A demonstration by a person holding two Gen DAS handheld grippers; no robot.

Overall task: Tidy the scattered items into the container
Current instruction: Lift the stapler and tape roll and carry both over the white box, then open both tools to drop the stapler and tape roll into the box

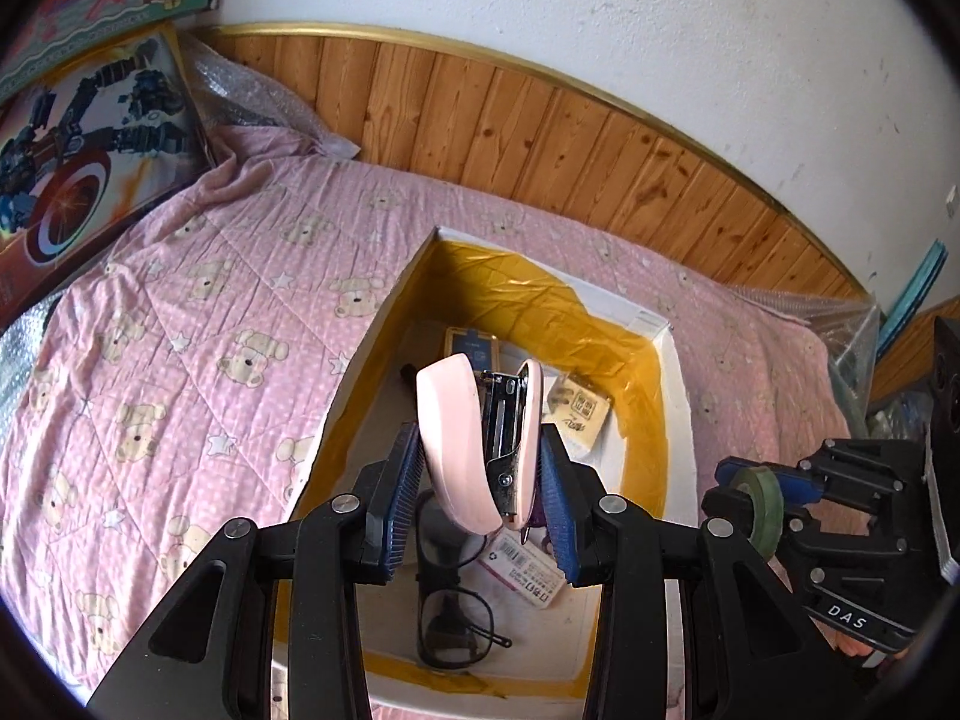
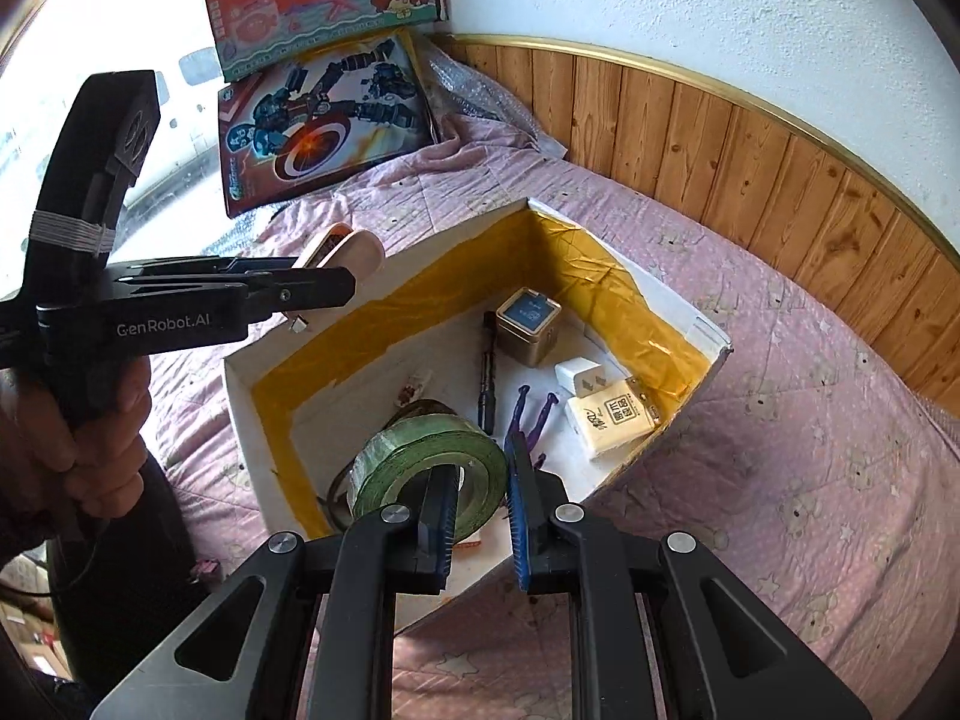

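Both carries end above the box: left tool grips the stapler, right tool pinches the tape roll; next, release below.

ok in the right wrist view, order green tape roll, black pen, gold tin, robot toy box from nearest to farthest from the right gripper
1. green tape roll, held in the right gripper.
2. black pen, box floor, just beyond.
3. gold tin, far corner.
4. robot toy box, far left by the wall.
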